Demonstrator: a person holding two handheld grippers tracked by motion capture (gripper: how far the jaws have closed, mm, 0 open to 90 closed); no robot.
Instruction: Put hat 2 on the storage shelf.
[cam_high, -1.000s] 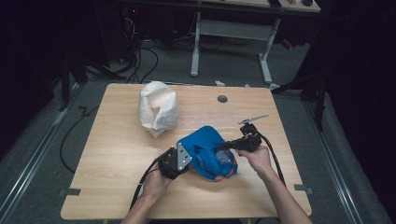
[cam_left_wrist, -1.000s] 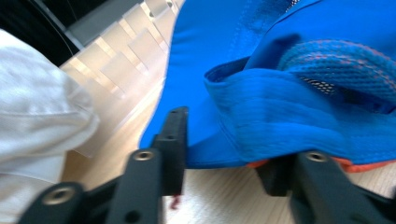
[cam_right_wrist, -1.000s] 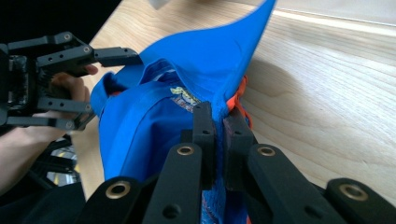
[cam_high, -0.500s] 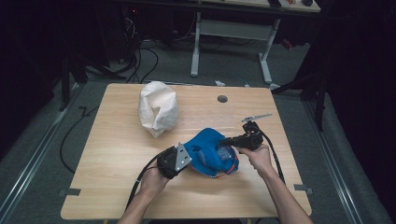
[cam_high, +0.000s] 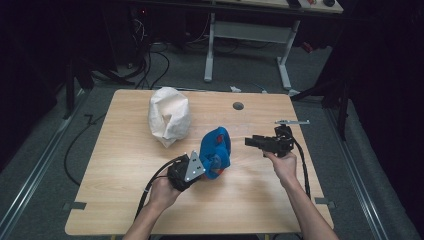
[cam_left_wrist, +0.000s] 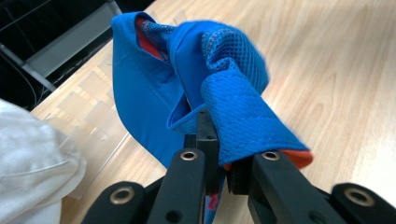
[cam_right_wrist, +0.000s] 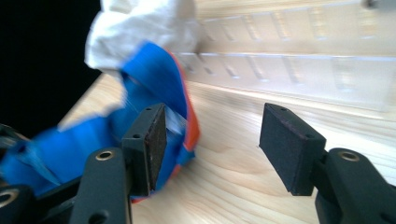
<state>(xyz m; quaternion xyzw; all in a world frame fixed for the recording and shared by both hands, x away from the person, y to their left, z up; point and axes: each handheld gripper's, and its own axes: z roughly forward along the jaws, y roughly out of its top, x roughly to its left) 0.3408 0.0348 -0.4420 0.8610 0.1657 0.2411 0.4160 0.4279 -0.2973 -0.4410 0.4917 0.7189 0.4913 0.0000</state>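
Two claws in use, one per hand; one blue garment, one white bundle, one table; left claw (cam_high: 200, 167) sits at the near-centre of the table (cam_high: 125, 200), its jaws closed tight on a fold of the blue garment (cam_high: 216, 152); in the left gripper view the left claw (cam_left_wrist: 217, 161) pinches a mesh-textured hem of the blue garment (cam_left_wrist: 144, 93) between its two black jaws, with an orange-red lining showing at the hem's edge and inside the upper fold; the garment is bunched and stands up from the wood, its lower edge against the table just beyond the claw; right claw (cam_high: 248, 142) is held to the right of the garment, apart from it, jaws pointing toward it; in the right gripper view the right claw (cam_right_wrist: 212, 149) stands wide open with nothing between its two pads, bare table (cam_right_wrist: 261, 186) showing in the gap; the blue garment (cam_right_wrist: 149, 79) lies beside and behind its left jaw, whether touching it I cannot tell; the white bundle (cam_high: 169, 121), crumpled cloth or paper, stands on the far left part of the table, near the garment but clear of it in the high view; one round hole (cam_high: 238, 106) in the table top near its far edge
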